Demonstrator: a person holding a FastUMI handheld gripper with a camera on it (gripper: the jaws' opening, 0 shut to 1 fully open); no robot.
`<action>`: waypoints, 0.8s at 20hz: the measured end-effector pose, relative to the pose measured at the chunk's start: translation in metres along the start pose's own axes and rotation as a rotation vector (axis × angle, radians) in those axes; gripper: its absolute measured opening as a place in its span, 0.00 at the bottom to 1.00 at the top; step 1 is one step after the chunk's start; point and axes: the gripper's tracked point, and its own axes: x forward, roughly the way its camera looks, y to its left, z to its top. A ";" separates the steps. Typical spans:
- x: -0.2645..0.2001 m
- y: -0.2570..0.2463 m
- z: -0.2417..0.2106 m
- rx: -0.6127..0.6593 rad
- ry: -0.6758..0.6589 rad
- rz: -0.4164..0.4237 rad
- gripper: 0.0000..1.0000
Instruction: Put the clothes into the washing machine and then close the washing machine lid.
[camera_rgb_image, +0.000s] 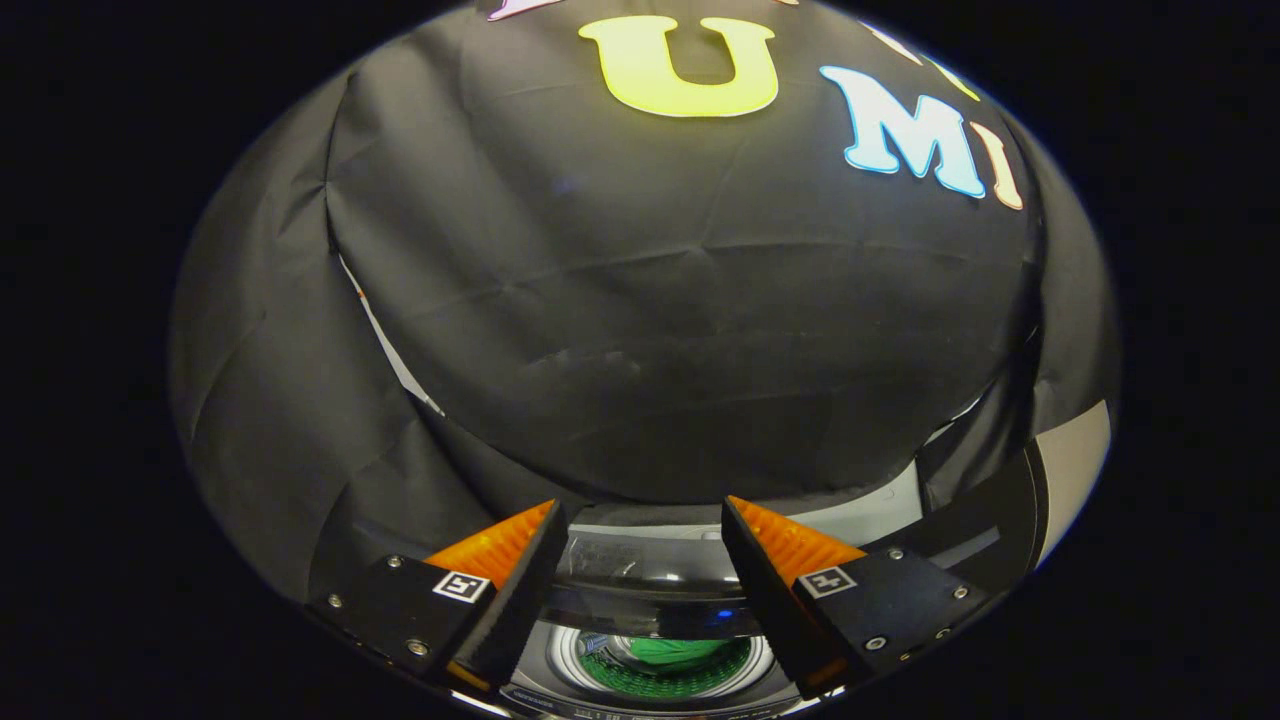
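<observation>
Gripper view: green clothes (672, 652) inside washing machine (640, 590)

- Gripper (640, 560) hovering above the washing machine (860, 515), fingers (500, 580) standing apart with nothing between them.
- Dark glass lid (640, 590) showing in the gap between the fingers, whether raised or down hard to tell.
- Green clothes (672, 652) lying inside the drum (600, 672), below the fingers.
- Black cloth wall (660, 330) hanging beyond the machine.
</observation>
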 end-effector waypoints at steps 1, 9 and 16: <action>-0.006 0.001 -0.001 0.000 -0.015 0.006 0.96; -0.033 -0.002 -0.020 -0.022 -0.115 0.028 0.96; -0.058 0.012 -0.049 -0.041 -0.206 0.024 0.96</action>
